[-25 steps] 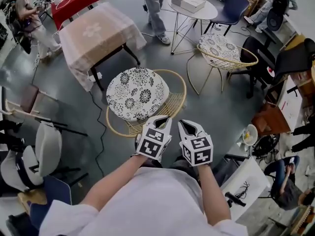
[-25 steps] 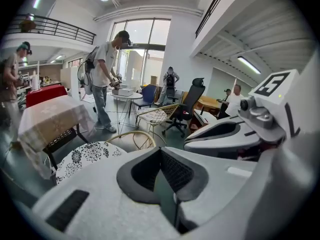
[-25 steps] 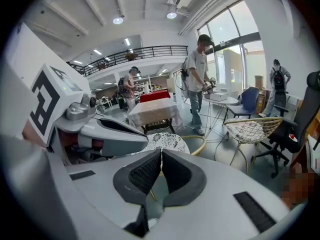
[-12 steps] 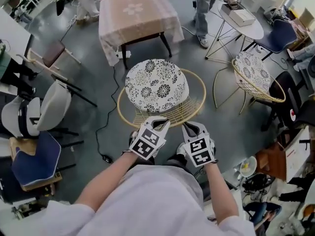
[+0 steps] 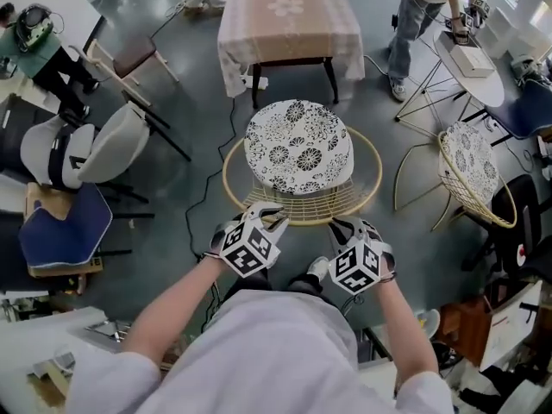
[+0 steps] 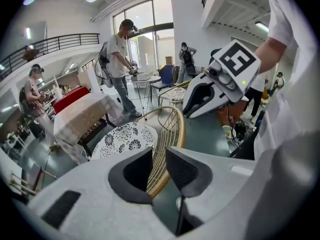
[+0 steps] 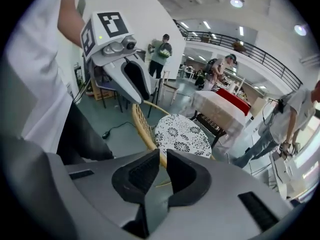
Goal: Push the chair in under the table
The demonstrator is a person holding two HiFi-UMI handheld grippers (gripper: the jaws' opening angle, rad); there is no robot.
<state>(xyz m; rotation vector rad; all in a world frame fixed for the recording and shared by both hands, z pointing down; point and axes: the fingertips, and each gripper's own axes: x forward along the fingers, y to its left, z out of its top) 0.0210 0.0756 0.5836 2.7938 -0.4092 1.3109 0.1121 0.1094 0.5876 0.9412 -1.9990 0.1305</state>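
head view: the chair (image 5: pixel 297 145) is found straight ahead of both tongs, with the table (image 5: pixel 289 11) beyond it, so tongs, chair and table are strung along one line running away from the person. the chair is not yet tucked under the table. its curved back rim (image 5: pixel 302 217) is the part nearest the tongs; the left gripper (image 5: pixel 269 213) is held at that rim, while the right gripper (image 5: pixel 345 228) is kept just short of it, so the left is judged the nearer.

left gripper view: the left gripper (image 6: pixel 159 156) has just been opening and its jaws are parted. the back rim (image 6: pixel 176 134) is seen in the gap, but no pad is pressed on it.

right gripper view: the right gripper (image 7: pixel 162 161) is seen with jaws drawn together on nothing. the back rim (image 7: pixel 142 124) lies just beyond the tips, the table (image 7: pixel 220 106) further on.
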